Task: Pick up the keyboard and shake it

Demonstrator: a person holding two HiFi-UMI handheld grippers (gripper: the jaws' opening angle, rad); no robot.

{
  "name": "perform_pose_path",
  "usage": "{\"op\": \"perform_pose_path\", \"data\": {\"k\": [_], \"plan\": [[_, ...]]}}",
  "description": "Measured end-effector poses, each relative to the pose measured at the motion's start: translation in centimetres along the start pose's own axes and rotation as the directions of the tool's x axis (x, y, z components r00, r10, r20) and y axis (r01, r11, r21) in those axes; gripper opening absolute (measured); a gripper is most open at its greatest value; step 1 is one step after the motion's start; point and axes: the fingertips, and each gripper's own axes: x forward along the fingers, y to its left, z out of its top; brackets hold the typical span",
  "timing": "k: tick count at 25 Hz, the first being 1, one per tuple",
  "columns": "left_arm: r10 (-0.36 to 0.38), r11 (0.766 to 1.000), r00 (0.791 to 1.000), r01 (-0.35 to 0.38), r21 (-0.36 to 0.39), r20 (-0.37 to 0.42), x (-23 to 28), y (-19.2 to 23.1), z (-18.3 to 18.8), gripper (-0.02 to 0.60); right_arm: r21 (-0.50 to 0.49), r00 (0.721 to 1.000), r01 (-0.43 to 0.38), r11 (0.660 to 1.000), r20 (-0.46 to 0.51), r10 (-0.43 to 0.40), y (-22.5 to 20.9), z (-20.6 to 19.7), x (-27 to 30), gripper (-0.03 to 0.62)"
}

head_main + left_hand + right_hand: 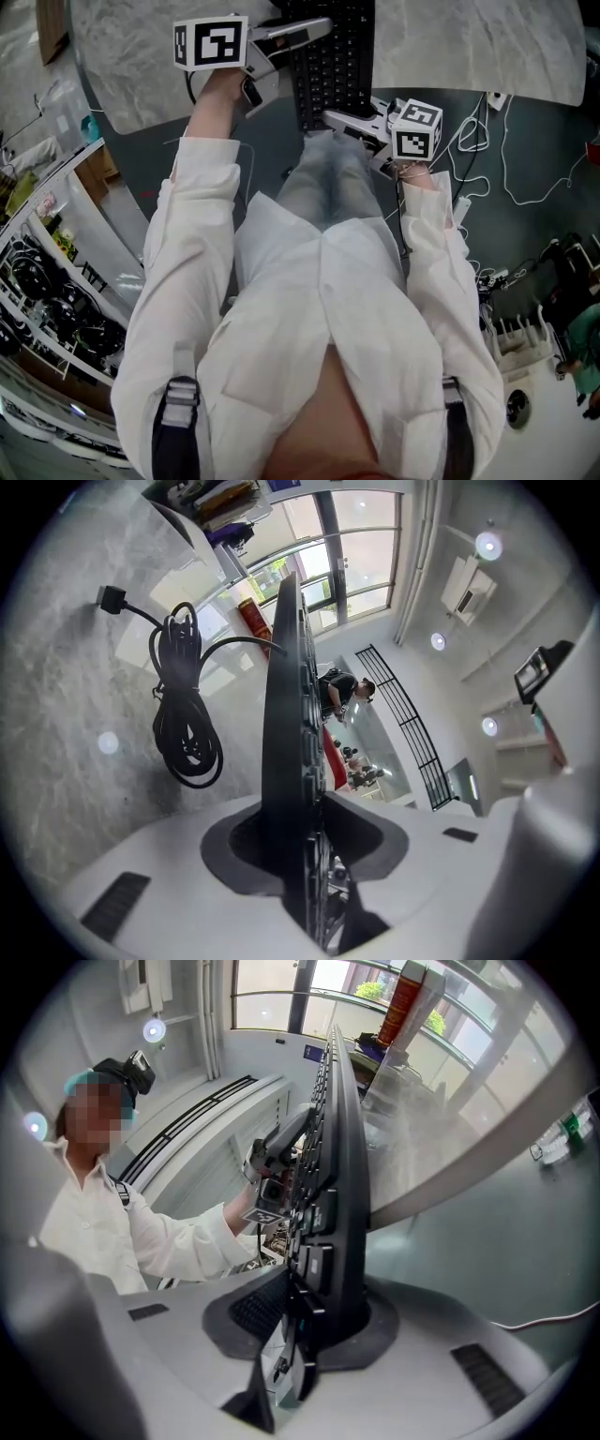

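We hold two claws and one keyboard (334, 66). Our left claw (307, 32) is clamped on the keyboard's left side. Our right claw (343, 119) is clamped on its near end, which sticks out past the one table (469, 42).

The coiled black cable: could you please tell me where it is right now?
In the left gripper view, the cable lies on the grey marbled tabletop, left of the keyboard, with one strand curving towards it.
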Motion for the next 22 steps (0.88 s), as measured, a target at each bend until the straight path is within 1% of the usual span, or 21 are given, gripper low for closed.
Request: {"op": "perform_pose_path", "data": {"k": [2, 5, 7, 12, 22], "plan": [[-0.005, 1.000, 1.000, 0.005, -0.018, 0.014, -0.2, 0.2, 0.1, 0.127, 0.026, 1.000, -0.024, 0.999, 0.007, 0.024, 0.4, 0.2, 0.1, 0.107], [-0.017, 0.996, 0.998, 0.021, -0.081, 0.056, -0.3, 0.5, 0.4, 0.095, 0.104, 0.995, -0.094, 0.990, 0.044, 0.090, 1.5, 0.5, 0.3, 0.112], [-0.029, 0.993, 0.997, 0.037, -0.109, 0.074, -0.2, 0.4, 0.5, 0.092, 0.126, 0.992, -0.116, 0.985, 0.057, 0.109, 1.8, 0.6, 0.5, 0.114], [-0.077, 0.994, 0.995, 0.082, -0.071, 0.060, -0.1, -0.5, 0.6, 0.083, 0.090, 0.998, -0.067, 0.994, 0.004, 0.067, 1.2, 0.3, 0.8, 0.114], [-0.103, 0.989, 0.991, 0.111, -0.093, 0.086, -0.2, -0.9, 0.5, 0.078, 0.106, 0.999, -0.042, 0.994, -0.003, 0.042, 1.3, 0.1, 0.7, 0.123]]}}
